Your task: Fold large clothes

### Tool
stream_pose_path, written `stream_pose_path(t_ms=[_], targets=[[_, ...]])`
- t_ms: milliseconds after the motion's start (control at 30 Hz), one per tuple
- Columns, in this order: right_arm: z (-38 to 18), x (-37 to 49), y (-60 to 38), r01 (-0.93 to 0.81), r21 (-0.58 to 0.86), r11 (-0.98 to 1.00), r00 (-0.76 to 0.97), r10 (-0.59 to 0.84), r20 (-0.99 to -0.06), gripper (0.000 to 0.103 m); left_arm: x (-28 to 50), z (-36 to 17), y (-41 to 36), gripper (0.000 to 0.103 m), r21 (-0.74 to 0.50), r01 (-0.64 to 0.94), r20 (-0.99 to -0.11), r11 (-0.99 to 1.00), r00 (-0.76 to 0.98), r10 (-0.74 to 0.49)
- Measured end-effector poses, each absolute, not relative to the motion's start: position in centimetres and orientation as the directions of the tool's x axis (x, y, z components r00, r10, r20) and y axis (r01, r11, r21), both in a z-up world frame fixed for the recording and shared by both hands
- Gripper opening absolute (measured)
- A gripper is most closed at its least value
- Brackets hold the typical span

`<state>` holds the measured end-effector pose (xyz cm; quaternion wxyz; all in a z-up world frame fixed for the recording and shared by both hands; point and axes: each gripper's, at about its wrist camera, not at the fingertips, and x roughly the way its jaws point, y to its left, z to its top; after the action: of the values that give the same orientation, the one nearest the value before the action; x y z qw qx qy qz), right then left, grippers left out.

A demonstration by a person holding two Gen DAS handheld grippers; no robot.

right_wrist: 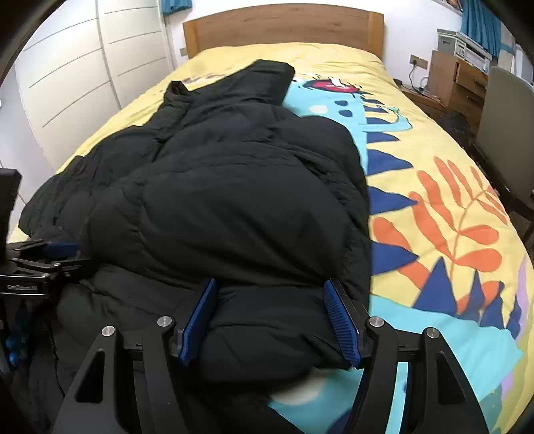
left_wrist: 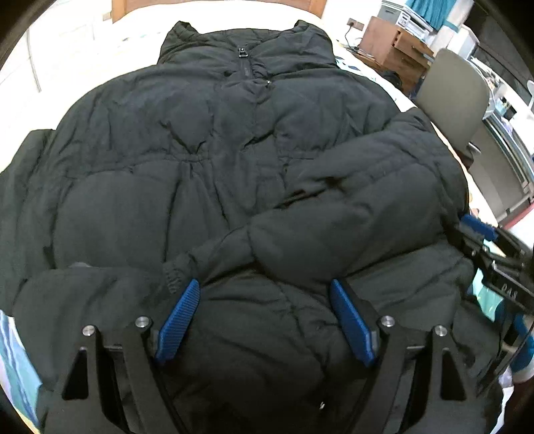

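Black puffer jacket (left_wrist: pixel 207 160) spread front-up along the left half of a bed, collar toward the wooden headboard (right_wrist: pixel 283 30), zipper pull (left_wrist: pixel 242 52) up at the neck. One sleeve (left_wrist: pixel 333 213) folded across the lower front, its elastic cuff (left_wrist: pixel 173 270) just beside the left pad of the left tool (left_wrist: pixel 265 320). Left tool over the hem end, blue ribbed pads (left_wrist: pixel 178 320) spread wide apart, dark quilted fabric bulging between them but not pinched. Right tool (right_wrist: pixel 270 320) at the jacket's right side, likewise with pads (right_wrist: pixel 340 320) apart, straddling a thick roll of fabric at the hem; whether the pads press the cloth, impossible to tell. Each tool visible at the frame edge in the other's view: the right one (left_wrist: pixel 490 247) at the jacket's right border, the left one (right_wrist: pixel 36 263) at the far left. Yellow bedspread (right_wrist: pixel 450 207) with orange leaves and blue and turquoise shapes bare to the right of the jacket. White wardrobe doors (right_wrist: pixel 83 66) left of the bed, a wooden nightstand (right_wrist: pixel 457 80) and a grey chair (right_wrist: pixel 507 133) on the right.
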<state>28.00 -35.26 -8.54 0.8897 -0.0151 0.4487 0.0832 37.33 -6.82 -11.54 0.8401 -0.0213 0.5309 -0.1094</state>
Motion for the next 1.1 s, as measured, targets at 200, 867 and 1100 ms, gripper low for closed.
stream_pose_path(t_ms=[200,867,1100], targets=[[-6.8,26.4,-35.7,-0.108,-0.036,0.994,0.603,0.037,-0.797,0.066,35.4,-9.2,-2.5,0.08,-0.162,0.095,-0.867,0.982,0.462,-0.188],[-1.2,18.5,-33.3,0.037,-0.04,0.999,0.636,-0.054,-0.77,0.067,28.2,-9.5,26.6,0.08,-0.387,-0.317,-0.819,0.866,0.551,-0.164],[-0.5,17.2,-32.2,0.067,-0.068,0.995,0.623,-0.095,-0.777,0.067,26.8,-11.9,34.4,0.08,-0.497,-0.407,-0.774,0.767,0.607,-0.18]])
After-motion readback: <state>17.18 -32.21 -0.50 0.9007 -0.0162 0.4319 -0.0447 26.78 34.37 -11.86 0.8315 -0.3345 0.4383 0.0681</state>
